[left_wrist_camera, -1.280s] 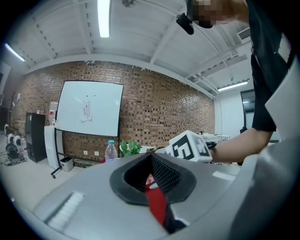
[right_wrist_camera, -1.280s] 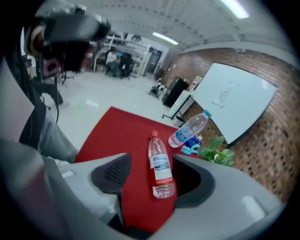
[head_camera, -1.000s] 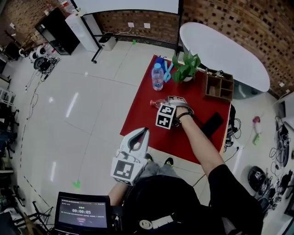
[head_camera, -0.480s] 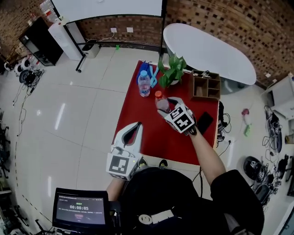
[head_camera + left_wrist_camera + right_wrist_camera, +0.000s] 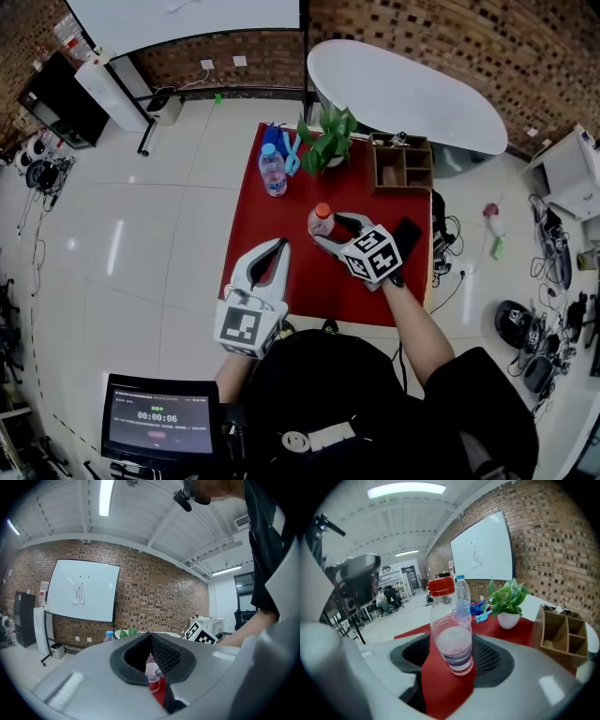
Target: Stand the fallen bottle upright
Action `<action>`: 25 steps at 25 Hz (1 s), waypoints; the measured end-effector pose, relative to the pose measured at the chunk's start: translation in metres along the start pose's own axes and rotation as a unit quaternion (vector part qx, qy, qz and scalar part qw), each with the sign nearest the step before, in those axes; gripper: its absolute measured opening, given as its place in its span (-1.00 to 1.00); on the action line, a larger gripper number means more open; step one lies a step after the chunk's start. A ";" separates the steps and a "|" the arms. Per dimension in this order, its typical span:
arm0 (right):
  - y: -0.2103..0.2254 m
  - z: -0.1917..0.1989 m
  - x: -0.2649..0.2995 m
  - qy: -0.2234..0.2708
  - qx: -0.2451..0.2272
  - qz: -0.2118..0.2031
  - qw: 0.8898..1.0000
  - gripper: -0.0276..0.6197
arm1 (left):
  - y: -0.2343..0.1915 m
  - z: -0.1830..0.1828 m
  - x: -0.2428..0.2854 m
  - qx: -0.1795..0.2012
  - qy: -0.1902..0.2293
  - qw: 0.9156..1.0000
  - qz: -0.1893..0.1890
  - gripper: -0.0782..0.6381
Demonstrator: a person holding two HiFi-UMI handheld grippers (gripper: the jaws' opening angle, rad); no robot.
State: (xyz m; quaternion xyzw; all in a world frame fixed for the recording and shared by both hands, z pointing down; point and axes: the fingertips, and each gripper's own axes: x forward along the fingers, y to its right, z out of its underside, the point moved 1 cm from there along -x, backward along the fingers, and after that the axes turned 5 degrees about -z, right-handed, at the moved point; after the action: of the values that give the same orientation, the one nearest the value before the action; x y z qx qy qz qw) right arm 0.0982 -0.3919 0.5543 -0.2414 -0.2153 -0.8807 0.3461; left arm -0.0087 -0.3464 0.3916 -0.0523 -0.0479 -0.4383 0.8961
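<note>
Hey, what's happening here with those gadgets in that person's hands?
A person holds a gripper in each hand at a red table. The right gripper is closed on a clear bottle with a red cap, which stands upright on the table. The left gripper is shut and empty, near the table's front edge.

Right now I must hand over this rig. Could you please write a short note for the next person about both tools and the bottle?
Left tool: shut, empty, by the front-left corner of the red table.
Right tool: shut on the red-capped bottle, mid-table.
Done: the bottle is off its side, cap up, slightly tilted.
Left: I cannot tell whether its base rests on the table. Probably straighten it, set it down, open the tool and draw back.
</note>
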 end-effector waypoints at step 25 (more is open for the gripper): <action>-0.121 0.048 -0.132 0.115 0.000 -0.074 0.991 -0.90 | 0.076 0.025 -0.083 0.020 -0.044 0.997 -0.052 -0.77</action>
State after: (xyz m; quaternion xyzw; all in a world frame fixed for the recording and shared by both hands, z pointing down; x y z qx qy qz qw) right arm 0.1107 -0.2178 0.4910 -0.1215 -0.1913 -0.9258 0.3024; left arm 0.0002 -0.2320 0.4014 -0.0512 -0.0989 -0.4801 0.8701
